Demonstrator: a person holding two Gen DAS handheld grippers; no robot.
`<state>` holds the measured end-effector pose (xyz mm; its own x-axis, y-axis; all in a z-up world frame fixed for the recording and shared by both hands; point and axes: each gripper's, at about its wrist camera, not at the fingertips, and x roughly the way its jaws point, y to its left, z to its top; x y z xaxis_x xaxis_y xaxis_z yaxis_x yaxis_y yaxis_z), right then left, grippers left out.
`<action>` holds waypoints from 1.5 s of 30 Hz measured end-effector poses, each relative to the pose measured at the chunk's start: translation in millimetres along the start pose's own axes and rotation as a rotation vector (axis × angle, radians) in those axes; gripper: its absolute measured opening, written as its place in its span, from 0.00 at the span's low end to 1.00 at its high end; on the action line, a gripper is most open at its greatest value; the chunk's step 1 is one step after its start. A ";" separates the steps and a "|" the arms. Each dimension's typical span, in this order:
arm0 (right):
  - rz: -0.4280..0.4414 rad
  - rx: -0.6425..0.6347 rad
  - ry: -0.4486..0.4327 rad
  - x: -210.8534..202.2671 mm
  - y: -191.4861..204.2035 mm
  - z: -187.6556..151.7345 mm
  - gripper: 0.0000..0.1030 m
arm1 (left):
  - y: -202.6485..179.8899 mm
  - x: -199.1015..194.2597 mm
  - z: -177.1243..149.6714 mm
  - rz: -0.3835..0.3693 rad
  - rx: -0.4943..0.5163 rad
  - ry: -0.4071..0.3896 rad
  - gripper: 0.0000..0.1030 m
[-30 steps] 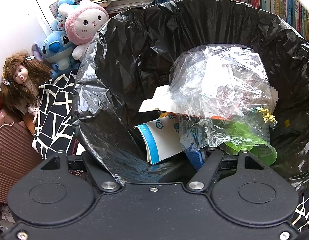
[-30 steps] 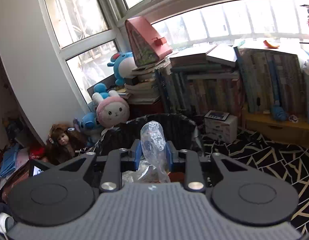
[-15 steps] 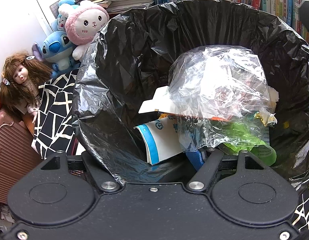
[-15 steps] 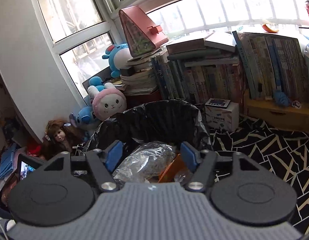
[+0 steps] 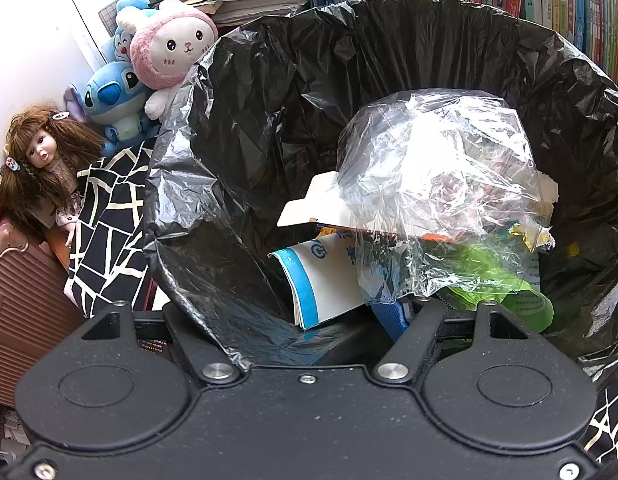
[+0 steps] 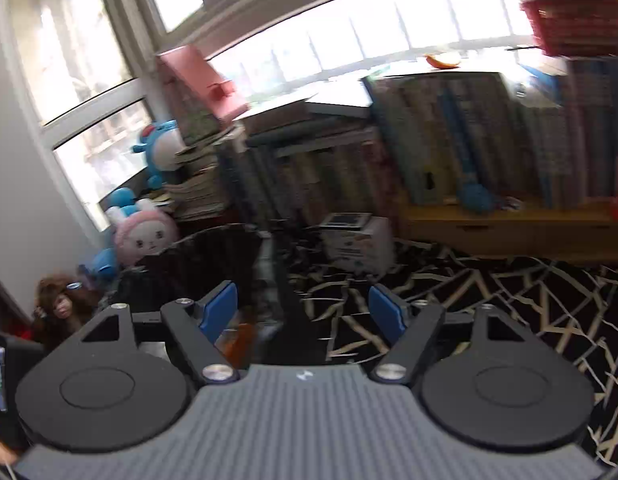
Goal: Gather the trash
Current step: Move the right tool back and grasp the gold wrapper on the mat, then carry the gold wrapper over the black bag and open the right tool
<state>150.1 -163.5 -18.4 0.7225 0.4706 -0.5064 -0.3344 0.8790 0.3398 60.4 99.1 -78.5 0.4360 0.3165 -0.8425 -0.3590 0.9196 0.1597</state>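
Inside the black bin liner [image 5: 269, 80], a clear bag [image 5: 437, 184] lies on top of paper and green packaging. Left gripper [image 5: 309, 316] grips the liner's near rim between its jaws. Right gripper [image 6: 303, 308], blurred, has just been opening; nothing sits between its blue pads [image 6: 383, 312]. Bin [image 6: 205, 256] below left.

Daylit fisheye views; right view motion-blurred, windows [image 6: 349, 40] blown out.
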 end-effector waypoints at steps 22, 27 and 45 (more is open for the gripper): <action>-0.394 -0.045 0.303 107.7 -101.4 -113.8 0.83 | -1.2 2.4 2.5 0.002 0.015 0.012 0.69; -0.403 -0.082 0.327 139.7 -104.7 -112.5 0.82 | -1.4 2.5 2.6 0.003 0.014 0.014 0.69; -0.267 -0.046 0.256 112.3 -88.0 -73.6 0.27 | -1.5 1.9 3.7 0.007 0.003 0.011 0.69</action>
<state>216.1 -182.5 -163.5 0.6152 0.2230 -0.7562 -0.1859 0.9731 0.1358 64.9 99.2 -78.4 0.4242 0.3207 -0.8469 -0.3596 0.9180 0.1675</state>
